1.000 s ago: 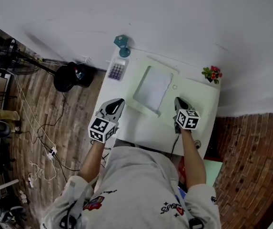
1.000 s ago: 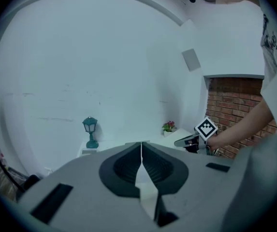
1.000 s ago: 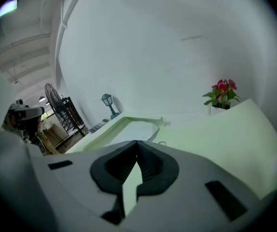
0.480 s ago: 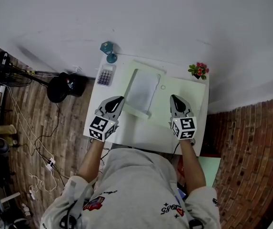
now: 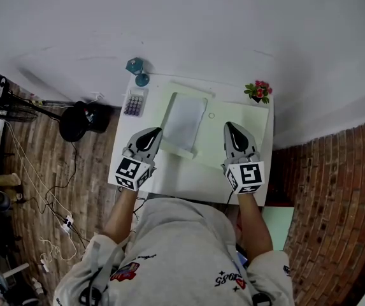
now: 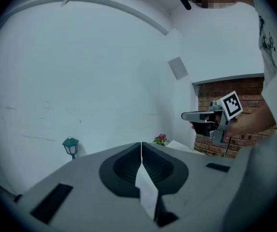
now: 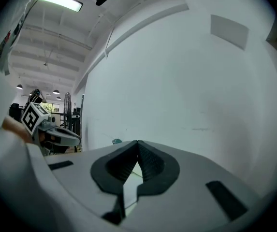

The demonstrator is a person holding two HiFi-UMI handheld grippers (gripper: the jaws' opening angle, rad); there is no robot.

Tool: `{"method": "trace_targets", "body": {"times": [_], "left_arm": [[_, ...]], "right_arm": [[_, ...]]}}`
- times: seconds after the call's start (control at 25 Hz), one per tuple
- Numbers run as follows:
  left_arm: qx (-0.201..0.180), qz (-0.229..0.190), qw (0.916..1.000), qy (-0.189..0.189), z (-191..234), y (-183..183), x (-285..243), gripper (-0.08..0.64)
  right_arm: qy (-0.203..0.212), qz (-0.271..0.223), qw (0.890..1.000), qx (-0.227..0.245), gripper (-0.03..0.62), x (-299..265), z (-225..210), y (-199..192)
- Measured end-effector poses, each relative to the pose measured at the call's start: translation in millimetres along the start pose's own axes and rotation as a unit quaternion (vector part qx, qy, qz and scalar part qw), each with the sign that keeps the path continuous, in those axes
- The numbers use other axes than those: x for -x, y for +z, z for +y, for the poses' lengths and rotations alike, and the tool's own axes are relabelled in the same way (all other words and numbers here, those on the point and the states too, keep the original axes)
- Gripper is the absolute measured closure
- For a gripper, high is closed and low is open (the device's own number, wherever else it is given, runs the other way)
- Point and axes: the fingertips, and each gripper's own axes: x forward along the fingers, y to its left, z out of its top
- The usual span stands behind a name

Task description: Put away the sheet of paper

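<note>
left hand-held gripper (image 5: pixel 151 132), right hand-held gripper (image 5: pixel 230 126), closed, blurred shirt lettering (image 5: pixel 228 278)

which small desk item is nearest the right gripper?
The red-flowered pot at the back right corner; the calculator and teal lantern sit back left.

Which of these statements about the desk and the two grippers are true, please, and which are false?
1. The calculator lies near the teal lamp. True.
2. The flower pot stands at the desk's near left corner. False: it stands at the far right corner of the desk.
3. The right gripper has its jaws together. True.
4. The left gripper has its jaws wide apart. False: they meet at the tips.
5. The sheet of paper lies on the floor. False: it lies on the desk, ahead of the two grippers.
</note>
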Motion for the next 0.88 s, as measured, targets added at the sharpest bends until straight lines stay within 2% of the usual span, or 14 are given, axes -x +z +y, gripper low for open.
{"method": "trace_targets", "body": {"times": [0.28,0.88], "left_arm": [[0.005,-0.006,0.9999,0.012,3,1,5,0.535],[0.024,0.013,0.9995,0.019,9,-15,6,0.535]], "right_arm": [[-0.002,0.002,1.000,-0.004,0.589,5,6,-9],[0.005,0.017,1.000,-0.014,0.591,-2,5,-24]]}}
